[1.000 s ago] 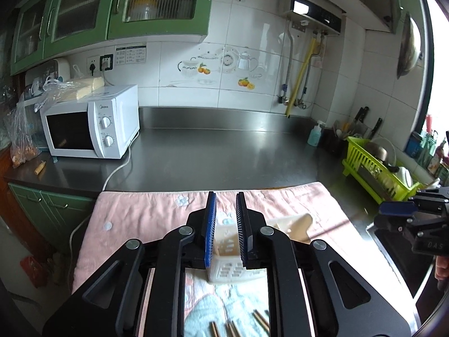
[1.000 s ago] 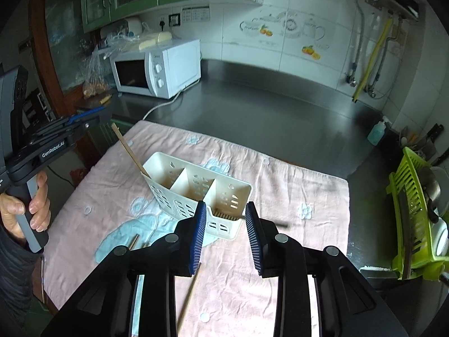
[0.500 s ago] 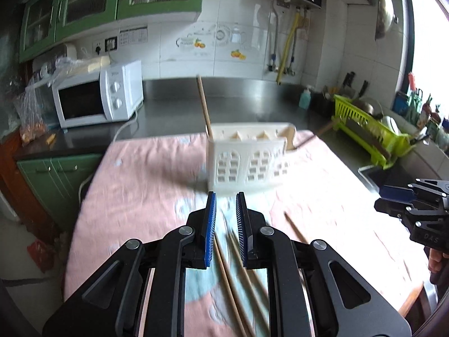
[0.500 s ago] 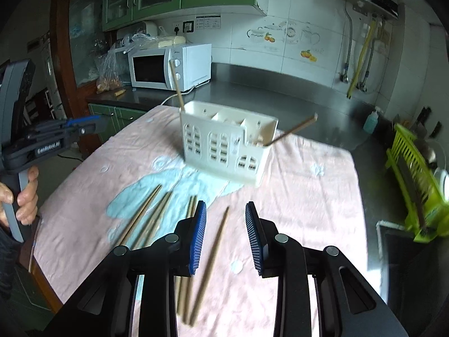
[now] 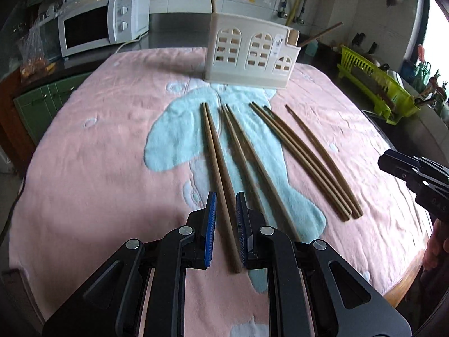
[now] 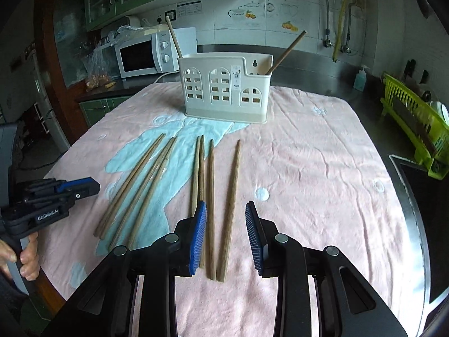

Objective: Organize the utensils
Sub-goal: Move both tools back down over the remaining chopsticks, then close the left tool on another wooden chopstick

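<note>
Left gripper (image 5: 226,210): low centre of the left wrist view, pointing down at the towel; its blue-padded fingers (image 5: 210,230) stand narrow with a gap, astride the near end of the leftmost chopstick pair (image 5: 217,165); whether the pads touch the wood cannot be told.
Right gripper (image 6: 226,233): low centre of the right wrist view; fingers (image 6: 197,238) set a little wider, nothing clamped; the near ends of two single chopsticks (image 6: 230,210) lie on the towel in the gap between them, a third pair just beside the left pad.
Loose chopsticks: about eight wooden ones lie on the towel, fanned out with thin tips toward the holder, grouped in pairs and one single at the right of the left wrist view.
Utensil holder (image 6: 224,90): cream plastic caddy with arched window cut-outs, upright at the far middle of the towel; one chopstick stands in its left compartment, another leans out of its right compartment.
Towel (image 5: 98,154): pink with a pale blue figure, spread over the surface.
Person's hand (image 6: 25,258): lower left of the right wrist view, around the left gripper's handle.
Background: white microwave (image 5: 101,25) upper left on the steel surface; lime-green dish rack (image 6: 415,123) at the right edge.
</note>
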